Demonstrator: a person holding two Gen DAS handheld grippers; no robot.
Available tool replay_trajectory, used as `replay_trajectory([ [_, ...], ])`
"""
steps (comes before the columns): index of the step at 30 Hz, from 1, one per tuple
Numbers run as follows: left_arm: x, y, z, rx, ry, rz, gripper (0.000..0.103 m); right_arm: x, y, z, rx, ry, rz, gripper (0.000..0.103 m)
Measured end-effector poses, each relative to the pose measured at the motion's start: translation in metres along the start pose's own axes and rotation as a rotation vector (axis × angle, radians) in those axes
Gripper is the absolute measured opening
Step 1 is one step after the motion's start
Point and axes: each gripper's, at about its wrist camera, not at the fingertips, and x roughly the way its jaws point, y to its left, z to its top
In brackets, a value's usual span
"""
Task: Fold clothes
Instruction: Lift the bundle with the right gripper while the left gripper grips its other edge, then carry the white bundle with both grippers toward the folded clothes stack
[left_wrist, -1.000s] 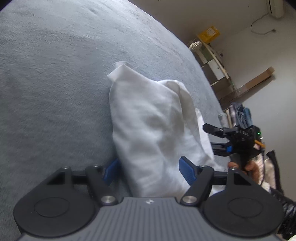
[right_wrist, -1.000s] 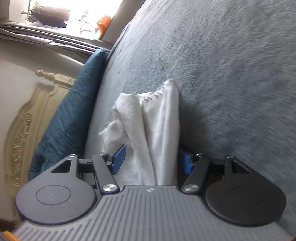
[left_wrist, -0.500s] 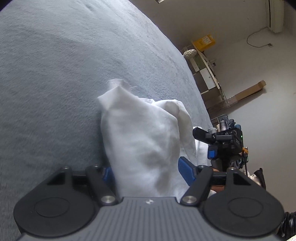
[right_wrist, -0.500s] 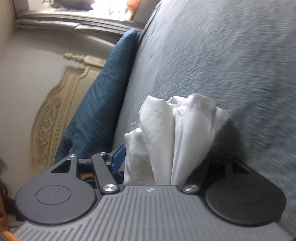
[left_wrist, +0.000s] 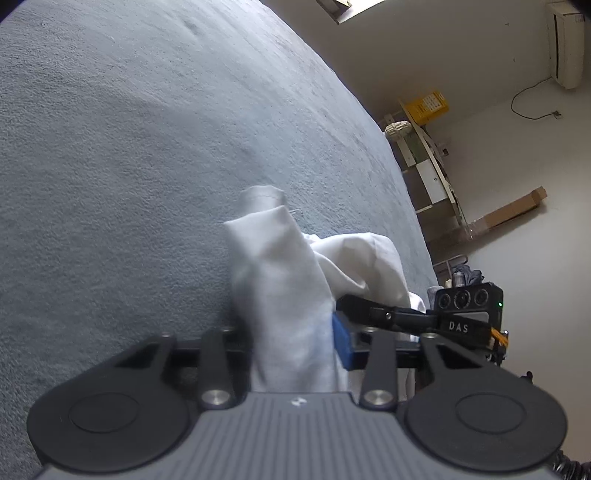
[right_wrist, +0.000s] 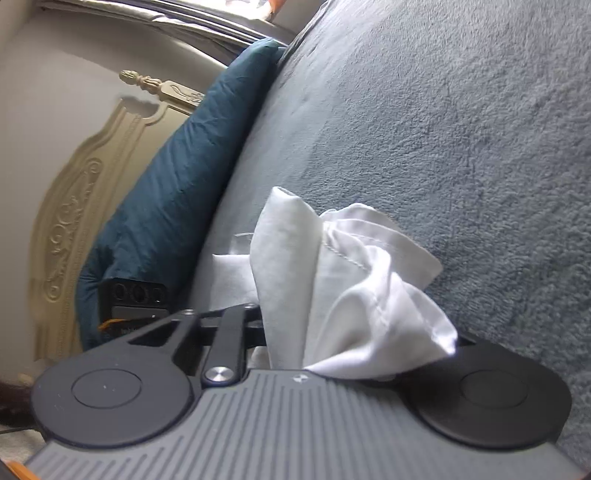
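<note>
Both grippers have just been closing, and each now pinches a bunch of the white garment (left_wrist: 284, 295). The left gripper (left_wrist: 295, 332) clamps its fold between the blue pads; the right gripper (right_wrist: 354, 339) grips a crumpled wad, cloth spilling over its right finger. The garment sits gathered up off the grey-blue bed cover (left_wrist: 129, 147), out in its open middle, away from the teal pillow (right_wrist: 177, 184) at the headboard (right_wrist: 74, 206).

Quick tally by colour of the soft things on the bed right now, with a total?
White garment: 1
Grey-blue bed cover: 1
Dark teal pillow: 1
Total: 3
</note>
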Motion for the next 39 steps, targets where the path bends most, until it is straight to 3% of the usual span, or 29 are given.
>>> replay_trajectory([
  [2, 0.0, -0.005, -0.001, 0.007, -0.007, 0.002, 0.031, -0.002, 0.004, -0.002, -0.026, -0.006, -0.019, 0.014],
  [13, -0.02, -0.046, -0.007, 0.067, -0.064, 0.006, 0.027, -0.02, 0.05, -0.011, -0.137, -0.045, -0.057, 0.011],
  [23, -0.049, -0.099, -0.022, 0.158, -0.102, -0.019, 0.023, -0.062, 0.094, -0.036, -0.22, -0.111, -0.072, 0.01],
  [27, -0.082, -0.108, -0.042, 0.207, -0.115, -0.029, 0.022, -0.079, 0.113, -0.05, -0.251, -0.138, -0.078, 0.009],
  [39, -0.143, -0.186, -0.084, 0.361, -0.172, -0.078, 0.021, -0.142, 0.179, -0.085, -0.369, -0.253, -0.098, 0.008],
])
